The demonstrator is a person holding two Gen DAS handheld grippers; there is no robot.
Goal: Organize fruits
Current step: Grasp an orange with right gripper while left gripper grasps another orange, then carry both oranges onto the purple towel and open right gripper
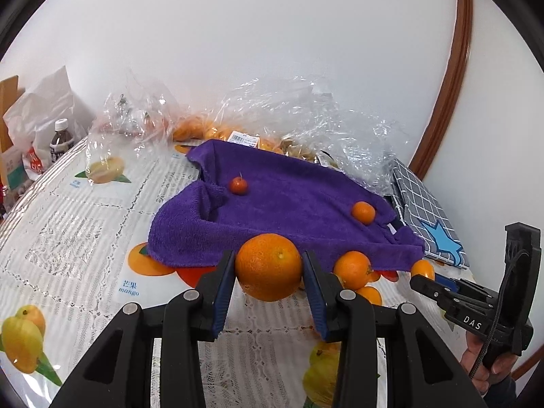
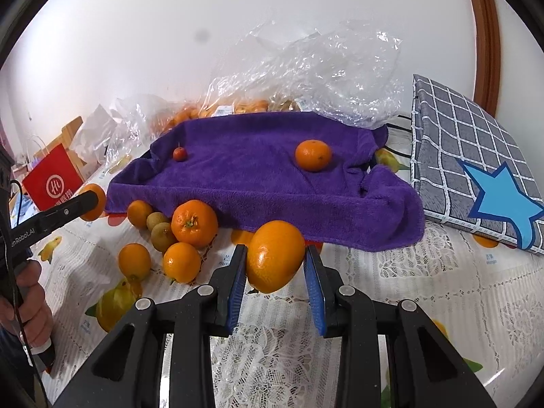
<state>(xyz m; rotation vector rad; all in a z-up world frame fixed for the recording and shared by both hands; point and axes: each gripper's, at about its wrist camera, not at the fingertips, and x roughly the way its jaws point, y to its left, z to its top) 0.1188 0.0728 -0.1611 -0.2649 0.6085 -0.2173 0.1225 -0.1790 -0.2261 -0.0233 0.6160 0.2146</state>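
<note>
Two grippers, each clamped on one fruit above a lace tablecloth (image 2: 425, 282) printed with fruit pictures. Left gripper (image 1: 268, 265): blue-padded jaws pressed against both sides of a large round orange (image 1: 268, 267), held at the near edge of a purple towel (image 1: 289, 204). Right gripper (image 2: 275, 261): jaws closed on a smooth oval orange (image 2: 274, 261), likewise at the towel's near edge.

On the towel: one small red fruit with a stem (image 2: 180, 153) at far left, one mandarin (image 2: 312, 155) to the right, well apart.

On the cloth, near and left of the towel: a loose cluster of mandarins (image 2: 193, 223) touching two small brownish round fruits (image 2: 163, 236).

Behind the towel, against the wall: crumpled clear plastic bags (image 2: 323, 68) holding more orange fruit.

Right of the towel: a grey checked flat item with a blue star (image 2: 499, 200). Far left: a red paper bag (image 2: 54, 180); a dark bottle with a white cap (image 1: 62, 141).
</note>
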